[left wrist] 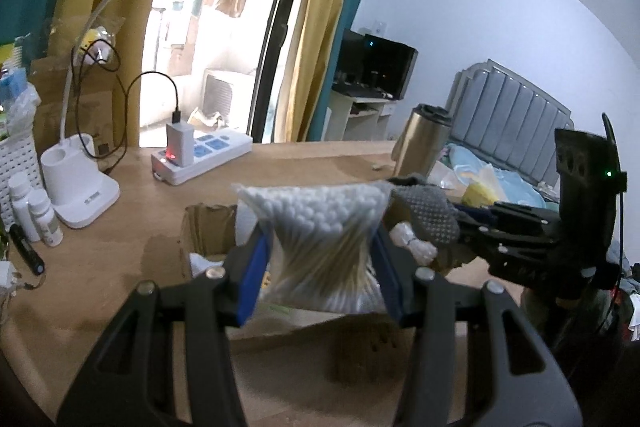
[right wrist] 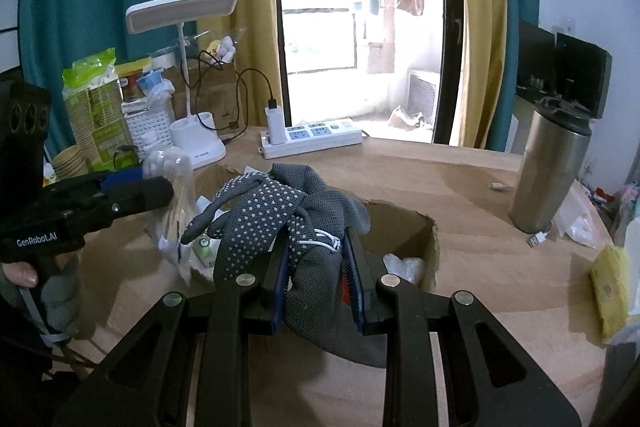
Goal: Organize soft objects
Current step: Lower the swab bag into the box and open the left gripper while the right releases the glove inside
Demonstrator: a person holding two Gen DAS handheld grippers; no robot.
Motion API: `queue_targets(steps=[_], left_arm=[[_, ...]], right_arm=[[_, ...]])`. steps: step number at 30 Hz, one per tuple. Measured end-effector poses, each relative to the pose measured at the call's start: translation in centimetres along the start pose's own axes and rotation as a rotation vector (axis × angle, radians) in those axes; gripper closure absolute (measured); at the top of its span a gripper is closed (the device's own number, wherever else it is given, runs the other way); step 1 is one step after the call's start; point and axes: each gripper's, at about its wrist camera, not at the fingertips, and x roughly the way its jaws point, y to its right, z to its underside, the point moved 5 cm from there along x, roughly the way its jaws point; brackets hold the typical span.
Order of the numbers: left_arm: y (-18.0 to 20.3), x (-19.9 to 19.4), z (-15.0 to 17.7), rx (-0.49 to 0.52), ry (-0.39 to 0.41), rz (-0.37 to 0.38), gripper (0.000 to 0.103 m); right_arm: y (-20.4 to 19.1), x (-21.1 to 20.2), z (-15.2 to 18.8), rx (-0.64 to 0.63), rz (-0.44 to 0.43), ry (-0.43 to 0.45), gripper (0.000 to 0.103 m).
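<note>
Left wrist view: the left tongs (left wrist: 320, 267) pinch a clear plastic bag of cotton swabs (left wrist: 320, 239), sticks upright, directly above the open brown cardboard box (left wrist: 208, 227).

Right wrist view: the right tongs (right wrist: 318, 279) clamp grey dotted knit gloves (right wrist: 276, 223) over the box's right half, fingers drooping leftward.

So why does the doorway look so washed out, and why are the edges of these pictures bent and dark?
In both wrist views, daylight behind the glass door overexposes it, so the balcony turns nearly white. The fisheye lens curves the door frame and curtains and leaves black corners. In the left wrist view, the bag of cotton swabs in the left gripper looks soft; in the right wrist view, the gloves in the right gripper look sharper.
</note>
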Motion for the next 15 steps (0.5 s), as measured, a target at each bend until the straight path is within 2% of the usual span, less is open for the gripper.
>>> queue_targets(steps=[15], left_arm=[[-0.9,3.0,0.1,-0.016,-0.044,0.026,0.052]], right_arm=[[0.1,3.2,-0.4,0.018,-0.022,-0.027,0.076]])
